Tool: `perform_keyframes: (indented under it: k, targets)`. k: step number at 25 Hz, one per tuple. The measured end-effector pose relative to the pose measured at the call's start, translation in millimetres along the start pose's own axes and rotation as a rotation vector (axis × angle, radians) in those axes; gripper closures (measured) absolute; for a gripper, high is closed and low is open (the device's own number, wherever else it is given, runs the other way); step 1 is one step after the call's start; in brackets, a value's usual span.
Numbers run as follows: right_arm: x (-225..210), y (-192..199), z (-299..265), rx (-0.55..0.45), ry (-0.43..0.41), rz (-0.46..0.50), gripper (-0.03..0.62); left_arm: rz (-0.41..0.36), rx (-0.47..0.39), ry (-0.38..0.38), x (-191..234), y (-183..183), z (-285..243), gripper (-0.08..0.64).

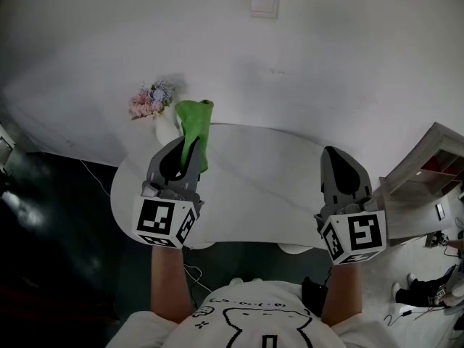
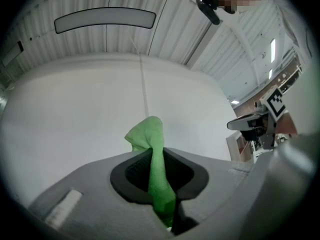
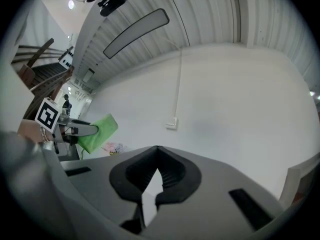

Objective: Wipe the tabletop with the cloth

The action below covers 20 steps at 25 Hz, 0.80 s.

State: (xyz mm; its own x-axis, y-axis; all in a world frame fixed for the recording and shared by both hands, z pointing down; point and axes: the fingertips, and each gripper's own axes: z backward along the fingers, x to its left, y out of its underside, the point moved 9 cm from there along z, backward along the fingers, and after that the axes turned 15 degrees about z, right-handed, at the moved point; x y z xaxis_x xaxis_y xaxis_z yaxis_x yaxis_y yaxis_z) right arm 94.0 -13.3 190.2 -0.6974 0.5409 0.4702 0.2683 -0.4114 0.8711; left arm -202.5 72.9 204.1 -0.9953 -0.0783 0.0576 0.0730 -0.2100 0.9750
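My left gripper (image 1: pixel 178 158) is clamped on the green cloth (image 1: pixel 194 132) – in the left gripper view a twisted strip of it runs down between the two pads, which press it from either side, and a folded end pokes out past the tips against the white wall. From my head view the cloth sticks out beyond the jaws over the far left part of the round white table (image 1: pixel 275 194), its free end lying in front of the white vase (image 1: pixel 166 127) that holds a bunch of pink and pale blue flowers (image 1: pixel 151 101). In the right gripper view the cloth shows flat and held up in the air, above the flowers, so it is not lying on the tabletop.

My right gripper (image 3: pixel 157 158) holds nothing – its pads meet at the tips with only a thin wedge of light lower down. In the head view it sits over the right side of the table, well apart from the left one. A wall switch (image 1: pixel 262 3) is on the wall beyond the table, and a wooden shelf unit (image 1: pixel 428 169) stands off to my right
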Motion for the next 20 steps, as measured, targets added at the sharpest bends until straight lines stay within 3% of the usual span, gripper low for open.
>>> perform_keyframes:
  k: [20]
  targets:
    - [-19, 7, 12, -0.014, 0.054, 0.017, 0.597, -0.115, 0.000, -0.001, -16, -14, 1, 0.506]
